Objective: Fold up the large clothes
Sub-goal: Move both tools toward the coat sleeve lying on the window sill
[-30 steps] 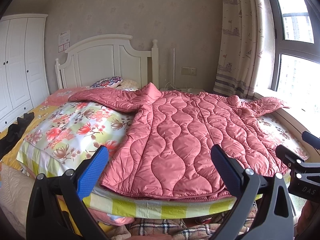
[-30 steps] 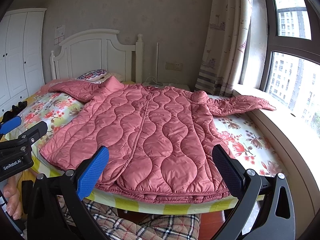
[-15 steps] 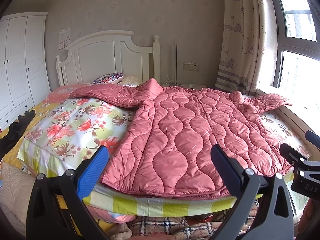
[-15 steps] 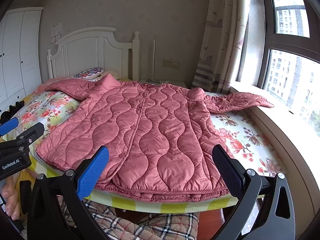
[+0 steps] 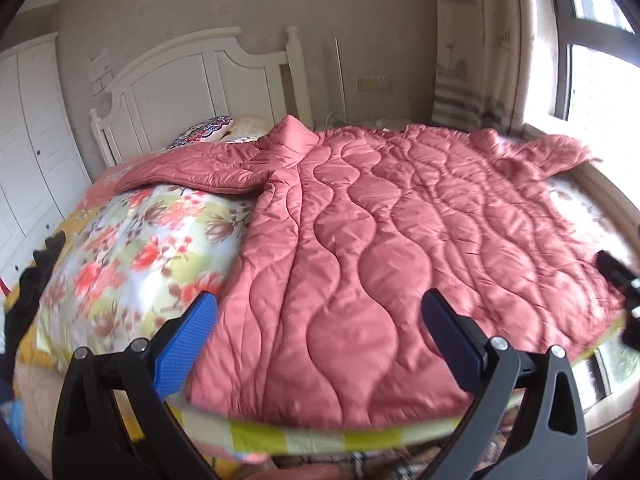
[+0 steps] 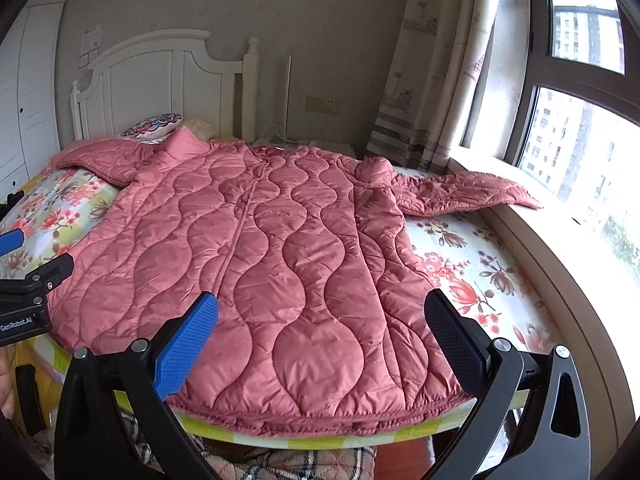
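Observation:
A large pink quilted jacket (image 5: 380, 240) lies spread flat, front up, on the bed, hem toward me and both sleeves stretched out sideways. It also shows in the right wrist view (image 6: 280, 248), with its right sleeve (image 6: 468, 194) reaching the window sill. My left gripper (image 5: 320, 324) is open and empty, above the hem's left part. My right gripper (image 6: 324, 324) is open and empty, above the hem's right part. The left gripper shows at the left edge of the right wrist view (image 6: 28, 288).
The bed has a floral sheet (image 6: 480, 264) and a white headboard (image 5: 192, 92). A patterned pillow (image 5: 208, 134) lies at the head. A window sill (image 6: 568, 264) and curtain (image 6: 432, 80) flank the right. A white wardrobe (image 5: 32, 152) stands left. Plaid fabric (image 6: 260, 460) lies below the bed edge.
Both grippers have moved forward and closer over the jacket's hem. They stay open. The jacket has not moved.

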Demonstrator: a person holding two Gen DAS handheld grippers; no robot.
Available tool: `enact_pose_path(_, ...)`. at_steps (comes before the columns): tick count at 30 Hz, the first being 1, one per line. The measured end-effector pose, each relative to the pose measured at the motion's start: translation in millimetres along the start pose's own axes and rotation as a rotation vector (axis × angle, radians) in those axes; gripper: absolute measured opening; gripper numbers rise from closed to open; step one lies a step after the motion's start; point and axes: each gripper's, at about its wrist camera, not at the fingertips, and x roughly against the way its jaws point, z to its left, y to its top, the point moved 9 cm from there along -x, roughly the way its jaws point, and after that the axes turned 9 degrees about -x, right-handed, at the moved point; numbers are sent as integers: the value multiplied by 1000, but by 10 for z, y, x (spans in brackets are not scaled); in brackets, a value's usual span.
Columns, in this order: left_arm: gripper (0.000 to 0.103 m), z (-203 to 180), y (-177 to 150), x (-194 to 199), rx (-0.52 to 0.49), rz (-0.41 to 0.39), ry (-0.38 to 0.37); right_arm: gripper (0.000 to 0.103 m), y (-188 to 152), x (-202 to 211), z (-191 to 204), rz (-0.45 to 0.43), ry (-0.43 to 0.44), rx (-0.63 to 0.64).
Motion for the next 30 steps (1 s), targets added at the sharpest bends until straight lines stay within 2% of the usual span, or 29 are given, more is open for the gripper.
enact_pose_path(2, 101, 30, 80, -351, 2, 53, -15, 99, 78, -255, -134, 42, -19, -41)
enact_pose_path(8, 101, 249, 103, -1180, 112, 194, -42, 99, 223, -853, -556, 137, -65, -172)
enact_pose_path(14, 101, 368, 250, -1563, 129, 231, -32, 99, 434, -1254, -1079, 180, -141, -293)
enact_pose_path(20, 101, 263, 341, -1974, 115, 300, -64, 99, 594, -1698, -1584, 245, -208, -393)
enact_pose_path(26, 101, 229, 378, -2241, 95, 312, -63, 99, 741, -2039, -2067, 270, -275, -466)
enact_pose_path(30, 101, 231, 346, -2290, 113, 253, -71, 99, 761, -2198, -2509, 278, -341, -554)
